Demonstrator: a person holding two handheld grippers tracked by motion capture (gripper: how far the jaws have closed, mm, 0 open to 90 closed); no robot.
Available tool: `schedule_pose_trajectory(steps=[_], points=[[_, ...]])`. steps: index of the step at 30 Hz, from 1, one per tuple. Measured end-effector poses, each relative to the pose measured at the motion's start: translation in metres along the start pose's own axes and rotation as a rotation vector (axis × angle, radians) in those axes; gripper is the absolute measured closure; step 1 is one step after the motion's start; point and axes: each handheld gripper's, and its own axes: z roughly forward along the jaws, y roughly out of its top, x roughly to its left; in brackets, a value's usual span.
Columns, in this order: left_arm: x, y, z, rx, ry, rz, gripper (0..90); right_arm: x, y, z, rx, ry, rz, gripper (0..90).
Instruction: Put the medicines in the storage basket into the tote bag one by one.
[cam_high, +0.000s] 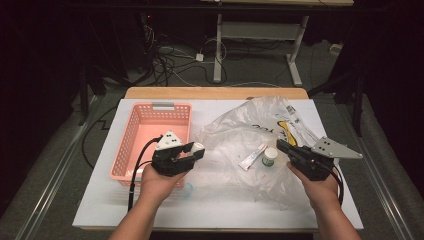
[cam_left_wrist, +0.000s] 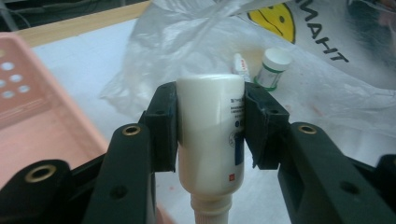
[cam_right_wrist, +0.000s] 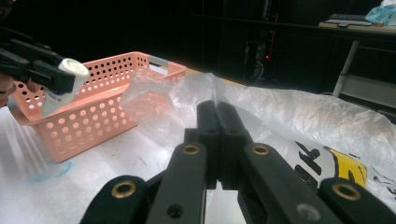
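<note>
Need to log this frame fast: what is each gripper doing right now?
Left gripper: shut on the white bottle.
Right gripper: jaws closed together; whether they pinch the plastic bag cannot be told.

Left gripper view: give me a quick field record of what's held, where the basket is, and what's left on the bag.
left hand-held gripper: shut on bottle, cap end toward the camera
right hand-held gripper: shut, pinching the bag
basket: pink, on the table's left, beside the left hand-held gripper
left on bag: tube, jar
likely next move: bottle into basket
</note>
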Motion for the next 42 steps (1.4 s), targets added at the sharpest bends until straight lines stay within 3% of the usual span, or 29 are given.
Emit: schedule_pose_trajectory(steps=[11, 18, 26, 32, 42], points=[[-0.033, 0.01, 0.04, -0.001, -0.048, 0.038, 58.4, 0.001, 0.001, 0.0, -0.003, 0.002, -0.007, 90.0], [-0.045, 0.017, 0.069, 0.014, -0.045, 0.069, 58.4, 0.002, 0.001, -0.001, -0.004, 0.004, -0.008, 90.0], [-0.047, 0.021, 0.097, -0.002, -0.034, 0.075, 58.3, 0.002, 0.001, -0.001, -0.005, 0.004, -0.008, 90.0], [-0.045, 0.02, 0.124, 0.017, -0.013, 0.096, 58.3, 0.001, 0.0, 0.0, -0.001, 0.004, -0.005, 90.0], [-0.043, 0.023, 0.15, 0.012, -0.009, 0.093, 58.3, 0.0, 0.0, 0.001, 0.0, 0.004, -0.007, 90.0]])
